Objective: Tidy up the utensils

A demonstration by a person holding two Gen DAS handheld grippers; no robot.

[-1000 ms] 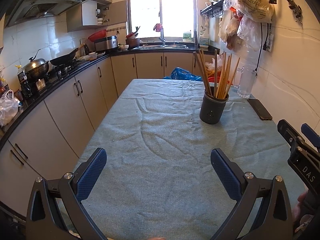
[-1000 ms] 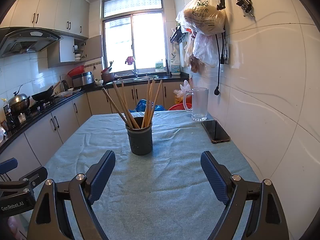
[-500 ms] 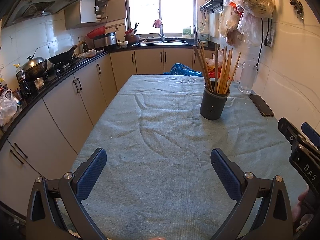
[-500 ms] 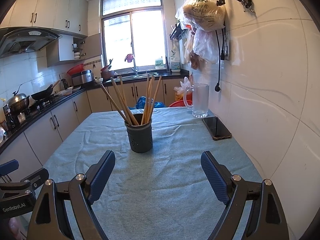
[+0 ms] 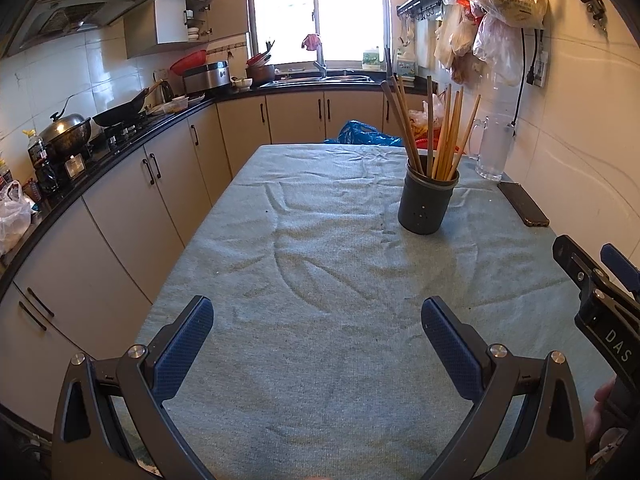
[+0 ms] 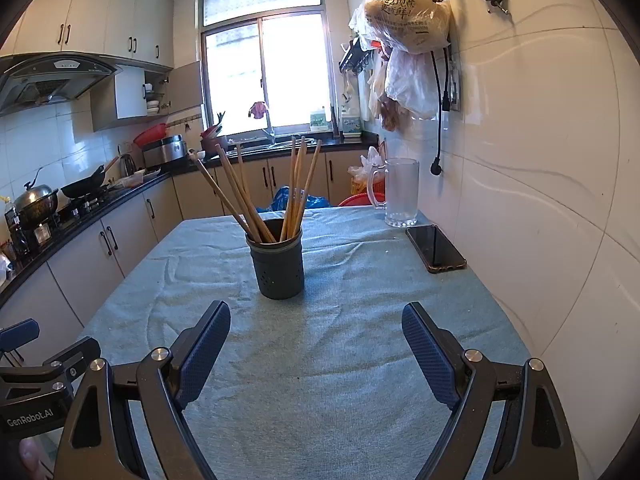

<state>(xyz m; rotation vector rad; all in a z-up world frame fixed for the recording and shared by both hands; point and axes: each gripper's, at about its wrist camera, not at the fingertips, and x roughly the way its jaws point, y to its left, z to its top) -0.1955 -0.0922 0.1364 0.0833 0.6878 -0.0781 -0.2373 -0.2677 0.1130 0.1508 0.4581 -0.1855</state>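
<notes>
A dark grey utensil holder (image 5: 427,205) (image 6: 277,265) stands upright on the table's grey-green cloth (image 5: 320,264) (image 6: 340,360), with several wooden chopsticks (image 5: 436,136) (image 6: 256,196) fanned out of its top. My left gripper (image 5: 317,334) hovers over the near part of the table, open, with nothing between its blue pads; the holder is well ahead of it to the right. My right gripper (image 6: 316,344) is open too and empty, facing the holder a short way in front of it. Each gripper shows at the edge of the other's view.
A frosted glass mug (image 6: 398,192) (image 5: 494,148) and a dark phone (image 6: 436,248) (image 5: 523,209) lie near the right wall. Plastic bags (image 6: 404,20) hang above them. Kitchen cabinets and a counter with pots (image 5: 64,136) run along the left; a sink and window are at the back.
Both views have shifted only slightly; the holder appears a touch lower in each frame. Both grippers stay open and nothing on the table has moved.
</notes>
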